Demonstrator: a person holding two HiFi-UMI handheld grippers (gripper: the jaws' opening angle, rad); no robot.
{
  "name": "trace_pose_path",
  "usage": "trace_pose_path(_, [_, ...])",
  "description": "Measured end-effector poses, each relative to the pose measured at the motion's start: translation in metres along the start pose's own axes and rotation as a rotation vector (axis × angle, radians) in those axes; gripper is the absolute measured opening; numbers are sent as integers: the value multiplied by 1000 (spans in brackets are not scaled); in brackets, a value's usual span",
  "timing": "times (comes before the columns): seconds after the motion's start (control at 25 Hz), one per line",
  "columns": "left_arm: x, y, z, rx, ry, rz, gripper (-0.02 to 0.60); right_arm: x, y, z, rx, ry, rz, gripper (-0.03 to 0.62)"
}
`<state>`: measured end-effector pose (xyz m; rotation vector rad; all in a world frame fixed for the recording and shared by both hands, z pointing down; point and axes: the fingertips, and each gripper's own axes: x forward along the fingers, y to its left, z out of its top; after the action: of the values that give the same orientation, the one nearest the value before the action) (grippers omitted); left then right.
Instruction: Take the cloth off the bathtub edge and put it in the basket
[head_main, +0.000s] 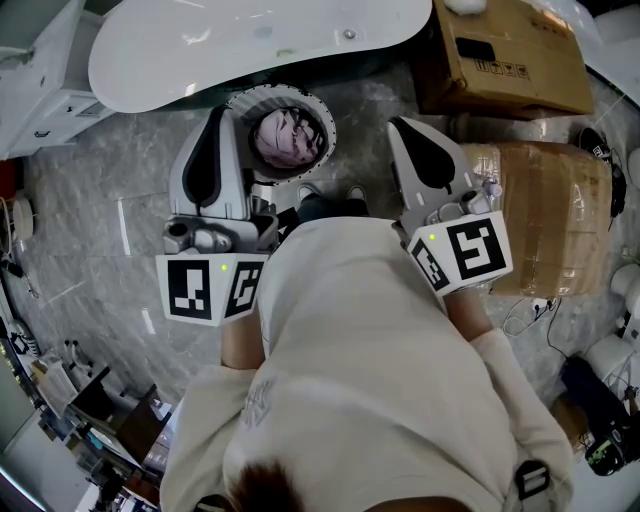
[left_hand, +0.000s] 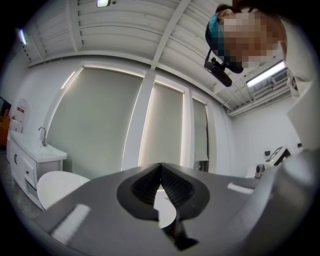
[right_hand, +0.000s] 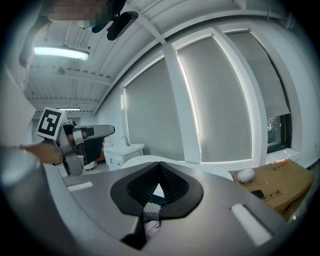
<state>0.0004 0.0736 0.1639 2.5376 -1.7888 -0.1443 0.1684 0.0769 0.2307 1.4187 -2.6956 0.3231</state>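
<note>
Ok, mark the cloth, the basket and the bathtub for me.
cloth (head_main: 288, 137), head view, middle of the pink bundle lying in the basket.
basket (head_main: 247, 106), head view, the white slatted rim at its upper left.
bathtub (head_main: 200, 50), head view, bare white surface near its edge.

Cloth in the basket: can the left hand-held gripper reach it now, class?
Probably yes: the basket is open-topped, the cloth lies uncovered, and the left hand-held gripper sits beside the rim, though shut.
</note>
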Motion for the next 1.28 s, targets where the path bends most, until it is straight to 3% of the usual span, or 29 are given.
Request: trace_pose_path(1.28, [-14, 0, -1, -5, -7, 24, 8, -7, 8, -6, -24, 12, 8, -2])
